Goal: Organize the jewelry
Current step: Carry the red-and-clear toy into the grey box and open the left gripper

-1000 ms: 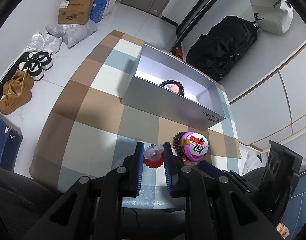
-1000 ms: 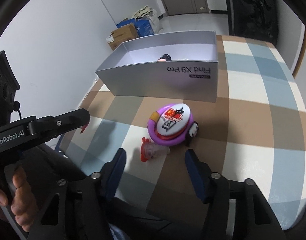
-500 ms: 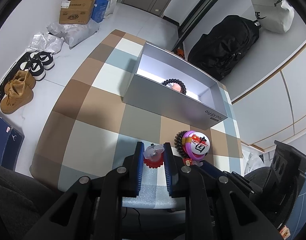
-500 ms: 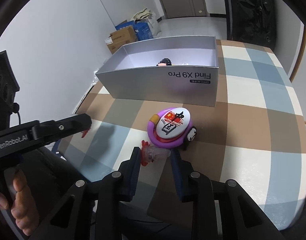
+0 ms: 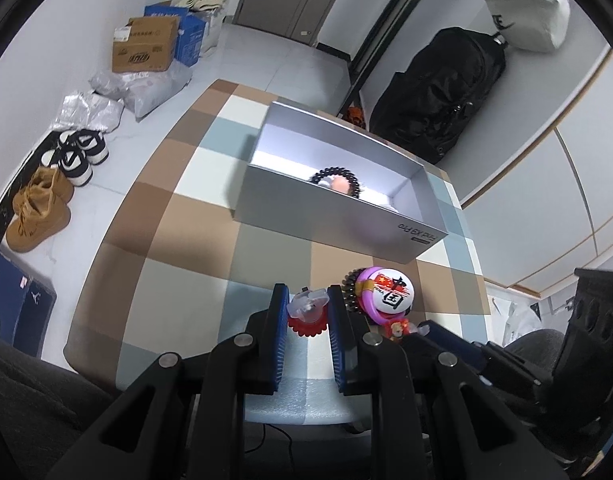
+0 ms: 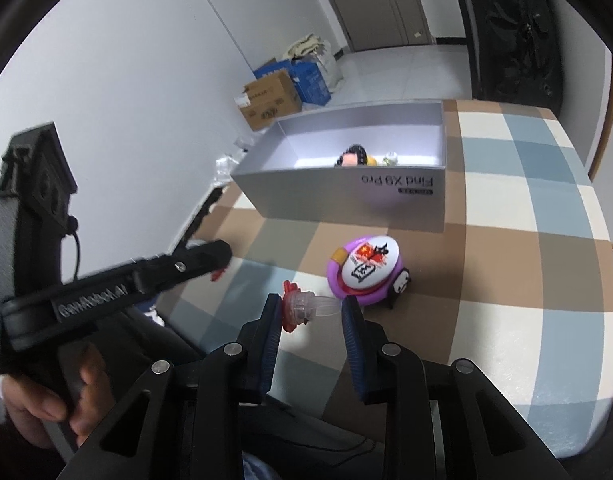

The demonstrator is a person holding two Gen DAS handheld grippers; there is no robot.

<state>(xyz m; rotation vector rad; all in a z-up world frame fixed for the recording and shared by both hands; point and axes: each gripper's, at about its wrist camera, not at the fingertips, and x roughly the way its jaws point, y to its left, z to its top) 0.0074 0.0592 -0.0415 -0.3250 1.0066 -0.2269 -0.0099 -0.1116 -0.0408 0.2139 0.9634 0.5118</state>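
i'd put this a little past the start, with most of the sorting left. the open silver box (image 5: 306, 208) at the far side of the checked tabletop (image 5: 166, 248) already has a dark beaded bracelet (image 5: 338, 174) in it, and the right view shows 1 or 2 small bits beside that, too small for me to name. my left gripper (image 5: 307, 297) has its fingers nearly closed, pinching a small clear-and-red piece (image 5: 306, 312). i judge it to be clear of the cloth, though the view down the fingers doesn't prove that. my right gripper (image 6: 312, 305) has its fingers drawn in to a narrow gap around a second clear-and-red piece (image 6: 306, 307). the red flange sits against 1 finger and the clear tip reaches the other, so i read it as gripped. neither piece is in the box yet, and both hang over the near edge of the tabletop, well short of it. out on the cloth between my grippers and the box lie a purple ring with a white badge (image 6: 366, 268), a string of dark beads (image 5: 348, 290) touching it, and a small black-and-white figure (image 6: 400, 282) just beside it. so 2 pieces are in hand and at least 3 are waiting.
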